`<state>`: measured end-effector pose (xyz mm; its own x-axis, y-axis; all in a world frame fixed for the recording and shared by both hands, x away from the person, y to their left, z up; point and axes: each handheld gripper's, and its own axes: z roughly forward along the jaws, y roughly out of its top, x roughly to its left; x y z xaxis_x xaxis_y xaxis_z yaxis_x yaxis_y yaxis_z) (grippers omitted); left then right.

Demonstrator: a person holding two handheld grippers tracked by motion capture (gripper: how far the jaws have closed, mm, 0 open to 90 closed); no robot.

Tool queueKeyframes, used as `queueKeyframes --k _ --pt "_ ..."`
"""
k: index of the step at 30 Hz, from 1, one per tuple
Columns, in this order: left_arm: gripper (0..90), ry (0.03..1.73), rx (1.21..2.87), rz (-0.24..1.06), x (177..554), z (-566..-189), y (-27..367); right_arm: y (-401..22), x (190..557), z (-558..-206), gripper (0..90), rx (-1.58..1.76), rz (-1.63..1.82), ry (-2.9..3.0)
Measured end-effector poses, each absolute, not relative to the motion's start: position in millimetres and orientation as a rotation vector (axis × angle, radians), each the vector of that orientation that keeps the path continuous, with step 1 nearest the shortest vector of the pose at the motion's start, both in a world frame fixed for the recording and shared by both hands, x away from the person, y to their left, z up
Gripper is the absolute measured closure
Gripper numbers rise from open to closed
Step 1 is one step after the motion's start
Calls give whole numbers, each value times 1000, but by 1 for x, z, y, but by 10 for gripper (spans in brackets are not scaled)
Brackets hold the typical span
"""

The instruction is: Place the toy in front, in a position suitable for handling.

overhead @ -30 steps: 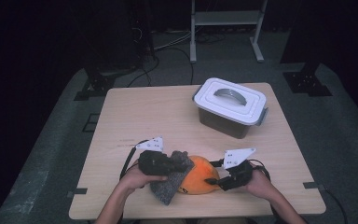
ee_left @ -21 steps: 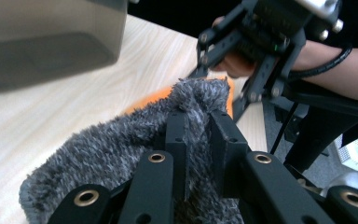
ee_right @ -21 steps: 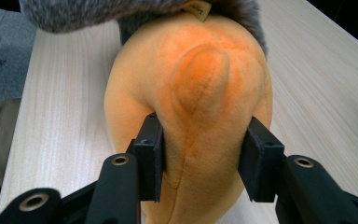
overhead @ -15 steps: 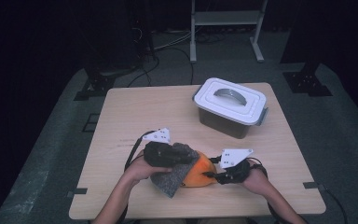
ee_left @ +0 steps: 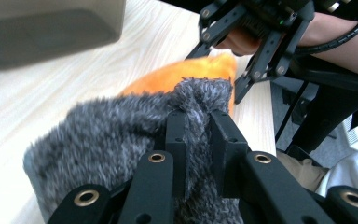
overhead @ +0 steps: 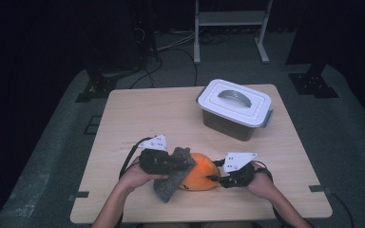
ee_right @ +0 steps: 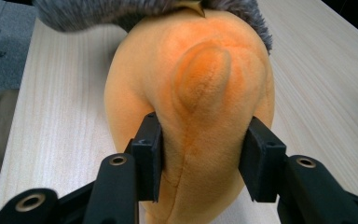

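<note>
**Both grippers on the plush toy at the near table edge**

From the high view, I start at the left. My left gripper [overhead: 171, 164] has its 2 jaws pressed together on the shaggy grey fur piece [overhead: 171, 178] of the toy; the left gripper view shows the pile squeezed tight between the 2 pads. That grey fur drapes over the left end of the round orange plush body [overhead: 200, 173], which lies on the pale wooden table [overhead: 138, 114] near its front edge, between my 2 hands.

To the right, my right gripper [overhead: 218, 179] has just been closing its jaws, and in the right gripper view both pads press into the orange plush on either side.

Farther back and right stands a grey plastic box with a white handled lid [overhead: 235, 108], well apart from the toy.
</note>
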<state>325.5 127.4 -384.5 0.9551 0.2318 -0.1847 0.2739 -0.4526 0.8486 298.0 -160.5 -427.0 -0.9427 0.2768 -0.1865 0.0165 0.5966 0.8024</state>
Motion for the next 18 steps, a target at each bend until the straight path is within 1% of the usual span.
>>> queueKeyframes --k 6,9,10,11,14,15,16,18 --pt "785 288 2074 -27 328 -367 100 -158 295 -426 540 219 1267 2530" --pt "786 274 2110 -18 330 -368 91 -158 295 -426 537 224 1262 2530" --pt "785 277 2146 -21 331 -374 85 -159 295 -427 528 230 1259 2533" --pt "786 289 2142 -29 331 -378 84 -160 296 -427 509 236 1257 2537" --pt "786 304 2141 -65 330 -384 85 -162 298 -428 371 281 1272 2559" --pt "785 303 2132 -79 328 -385 86 -162 299 -428 342 293 1283 2568" --pt "784 299 2137 -89 327 -385 86 -162 299 -428 334 299 1284 2577" --pt "783 289 2146 -104 325 -386 86 -158 297 -429 355 272 1266 2577"
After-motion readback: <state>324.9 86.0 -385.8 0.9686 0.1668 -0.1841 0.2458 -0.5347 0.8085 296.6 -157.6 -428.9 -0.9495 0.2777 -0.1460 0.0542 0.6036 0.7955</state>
